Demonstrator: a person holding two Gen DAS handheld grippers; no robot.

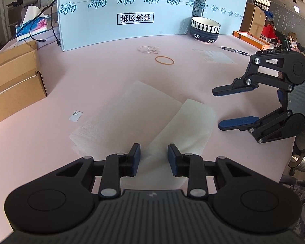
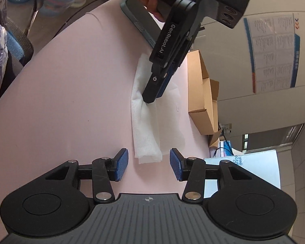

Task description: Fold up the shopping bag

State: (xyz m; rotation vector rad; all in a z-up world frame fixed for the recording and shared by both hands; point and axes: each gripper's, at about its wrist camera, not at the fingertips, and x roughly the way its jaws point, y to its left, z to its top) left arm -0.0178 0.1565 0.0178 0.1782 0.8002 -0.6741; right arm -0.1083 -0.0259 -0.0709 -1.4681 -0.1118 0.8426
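Note:
The shopping bag [image 1: 144,122] is a thin white translucent sheet lying flat on the pink table [image 1: 91,71], with one side folded over as a narrower strip [image 1: 193,122]. My left gripper [image 1: 154,158] is open, its tips low over the bag's near edge. My right gripper [image 1: 218,107] hovers open at the bag's right side. In the right wrist view the bag [image 2: 146,126] lies ahead of my open right gripper [image 2: 149,163], and my left gripper [image 2: 152,98] points down onto it with nothing gripped.
A large light-blue carton [image 1: 132,14] stands at the back with a striped bowl [image 1: 205,29] beside it. A rubber band [image 1: 164,60], a white cord [image 1: 149,49], a pen [image 1: 234,50] and a small paper tag [image 1: 75,115] lie on the table. Cardboard boxes [image 1: 12,77] stand left.

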